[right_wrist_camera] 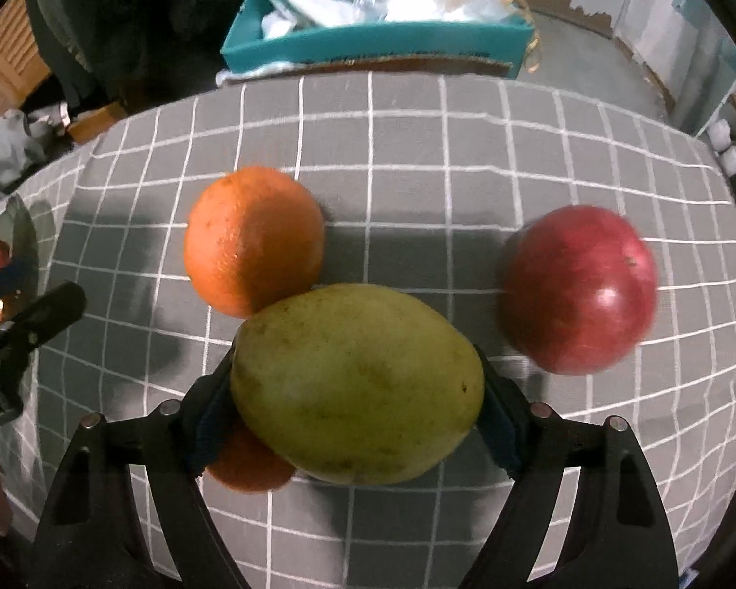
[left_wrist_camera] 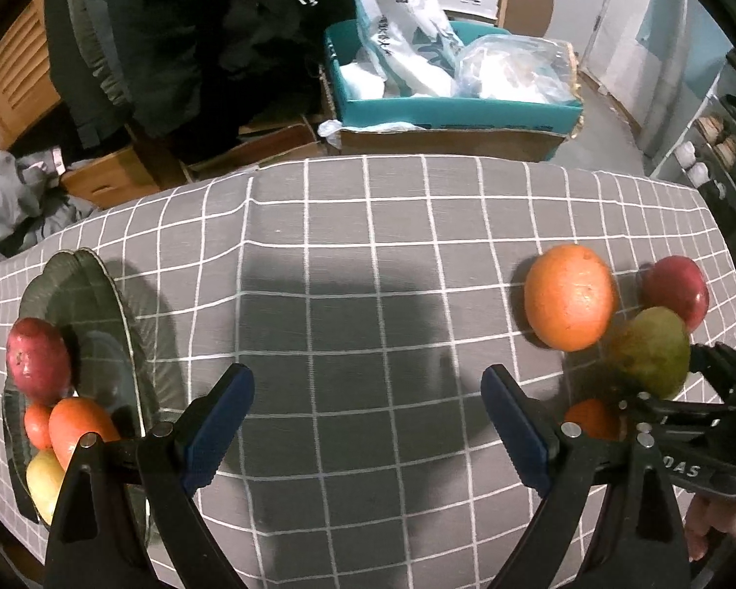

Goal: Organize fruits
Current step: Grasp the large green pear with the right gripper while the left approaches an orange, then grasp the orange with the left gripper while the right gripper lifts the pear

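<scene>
Setting: a table under a grey cloth with a white grid (right_wrist_camera: 417, 157), seen from two hand-held grippers pointing steeply down at it.
Target fruit: a yellow-green oval mango (right_wrist_camera: 358, 383), on the right part of the table, near the front edge.
Long axis: the mango lies crosswise, its length running left to right, tilted slightly.
Right gripper (right_wrist_camera: 358, 407): its two black fingers with blue pads sit one at each end of the mango, so it spans the long way. The pads look to be touching the skin at both ends; I judge it a grip, or very nearly one.
Neighbours: a large round orange (right_wrist_camera: 252, 240) touches or nearly touches the mango on its far left side. A smaller orange fruit (right_wrist_camera: 250, 466) lies partly under the near left end. A glossy red apple (right_wrist_camera: 581, 289) sits apart to the right.
Left gripper (left_wrist_camera: 368, 417): fingers spread wide, nothing between them, hanging above bare cloth at centre.
Destination: a dark glass leaf-shaped plate (left_wrist_camera: 98, 294) at the far left, already holding several fruits.
Nearer hand: the right one; the plate lies well to the mango's left.
Risk: lifting may nudge the orange.
</scene>
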The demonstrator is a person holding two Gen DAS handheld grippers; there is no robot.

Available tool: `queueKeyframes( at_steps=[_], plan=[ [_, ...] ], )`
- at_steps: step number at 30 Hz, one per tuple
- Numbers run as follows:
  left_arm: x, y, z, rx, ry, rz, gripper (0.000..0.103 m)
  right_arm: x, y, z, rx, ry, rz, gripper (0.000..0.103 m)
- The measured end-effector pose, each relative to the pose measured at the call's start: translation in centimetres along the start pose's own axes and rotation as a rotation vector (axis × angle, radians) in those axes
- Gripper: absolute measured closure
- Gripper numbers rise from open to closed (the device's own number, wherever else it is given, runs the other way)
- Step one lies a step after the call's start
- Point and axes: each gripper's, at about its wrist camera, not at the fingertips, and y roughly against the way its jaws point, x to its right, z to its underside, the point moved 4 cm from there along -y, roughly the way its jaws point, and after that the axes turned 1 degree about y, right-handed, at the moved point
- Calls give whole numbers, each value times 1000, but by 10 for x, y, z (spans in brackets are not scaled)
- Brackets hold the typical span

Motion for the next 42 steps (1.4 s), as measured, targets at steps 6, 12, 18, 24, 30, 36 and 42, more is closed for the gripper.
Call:
queueKeyframes(
  at_steps=[6, 12, 18, 24, 30, 36, 42],
  plan=[
    [21, 3, 5, -3, -41, 38, 8, 20, 27, 10, 50, -61, 27, 20],
    [53, 5, 12, -15, -94, 99, 8, 46, 45, 25, 76, -128, 49, 20],
    [85, 5, 24, -29, -170, 127, 8, 72, 51, 41, 79, -173, 92, 20],
    [109, -5, 35, -70, -212, 156, 8, 86, 53, 50, 79, -181, 127, 20],
    [123, -12, 41, -94, -227, 166, 9, 89, 56, 52, 84, -185, 124, 20],
    [131, -18, 46, -121, -240, 186, 38, 88, 55, 53, 85, -176, 124, 20],
    [131, -16, 49, -119, -245, 207, 57, 86, 58, 51, 94, -164, 131, 20]
  ],
)
